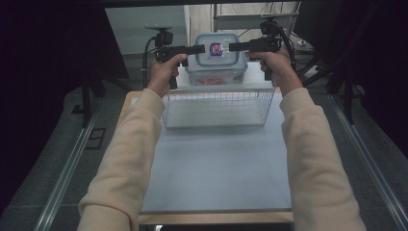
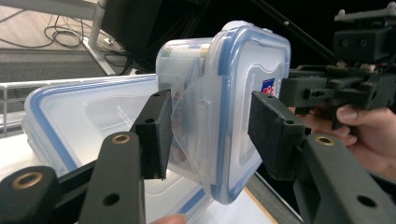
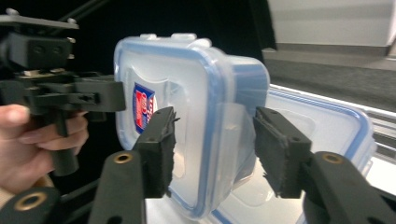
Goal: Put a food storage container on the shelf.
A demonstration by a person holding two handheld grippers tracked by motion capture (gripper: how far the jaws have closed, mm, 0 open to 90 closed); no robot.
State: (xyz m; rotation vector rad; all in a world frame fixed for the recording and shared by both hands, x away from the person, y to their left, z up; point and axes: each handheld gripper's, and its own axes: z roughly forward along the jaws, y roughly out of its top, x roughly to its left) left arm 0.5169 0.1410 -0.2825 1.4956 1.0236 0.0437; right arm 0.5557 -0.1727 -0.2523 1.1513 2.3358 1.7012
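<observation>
A small clear food container (image 1: 216, 48) with a blue-rimmed lid and a red-and-blue sticker hangs on its side in the air, lid face towards me. It is just above a larger lidded container (image 1: 216, 74) beyond the basket. My left gripper (image 1: 198, 49) comes in level from the left and my right gripper (image 1: 235, 46) from the right. In the left gripper view the jaws (image 2: 215, 135) straddle the small container (image 2: 224, 107), pads against its base side and lid. In the right gripper view the jaws (image 3: 217, 149) clasp its opposite edge (image 3: 196, 130) the same way.
An empty wire basket (image 1: 219, 108) stands on the grey table (image 1: 216, 163) between me and the larger container (image 2: 70, 116). Dark stands and cables crowd the far right; metal rails run along both table sides.
</observation>
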